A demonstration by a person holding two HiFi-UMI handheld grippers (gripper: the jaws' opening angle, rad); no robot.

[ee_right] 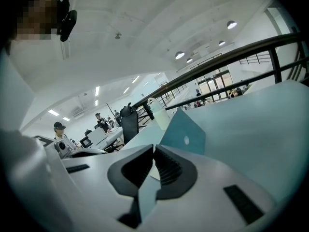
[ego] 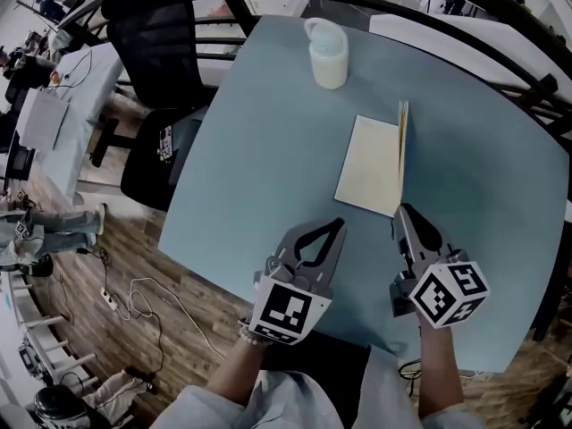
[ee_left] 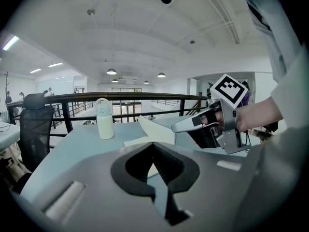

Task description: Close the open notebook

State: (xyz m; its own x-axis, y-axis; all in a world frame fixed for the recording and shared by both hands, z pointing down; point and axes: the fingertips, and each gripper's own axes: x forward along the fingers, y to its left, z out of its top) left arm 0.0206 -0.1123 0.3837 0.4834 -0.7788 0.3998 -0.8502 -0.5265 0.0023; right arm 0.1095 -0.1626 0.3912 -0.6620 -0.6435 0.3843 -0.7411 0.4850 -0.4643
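Directions are read on the head view, with 12 o'clock at the far edge of the table.

1. Notebook (ego: 369, 164): it lies open on the blue-grey table (ego: 259, 150), right of centre. The left leaf lies flat, cream side up. The right leaf and cover (ego: 402, 139) stand close to upright along the spine. In the right gripper view the outer face of the cover is blue with a small pale round mark.

2. Right gripper (ego: 401, 209): it sits at 6 o'clock from the upright cover, with its tips at the near right corner of the notebook. The claw is clenched tip to tip and nothing is gripped between the pads. In the left gripper view its nose overlaps the lower edge of the raised leaf. Whether it actually touches there cannot be told.

3. Left gripper (ego: 338, 225): it sits at 7 o'clock from the notebook, near it but apart, and level with the right gripper. The claw is clenched and empty. Its own view shows the ribbed pads met at the tip.

4. White bottle (ego: 328, 54): it has a loop handle and stands upright at 11 o'clock from the notebook, well apart from it.

5. Black office chair (ego: 152, 38): it stands off the table edge at 10 o'clock, and a dark railing (ego: 447, 12) runs past the far side.
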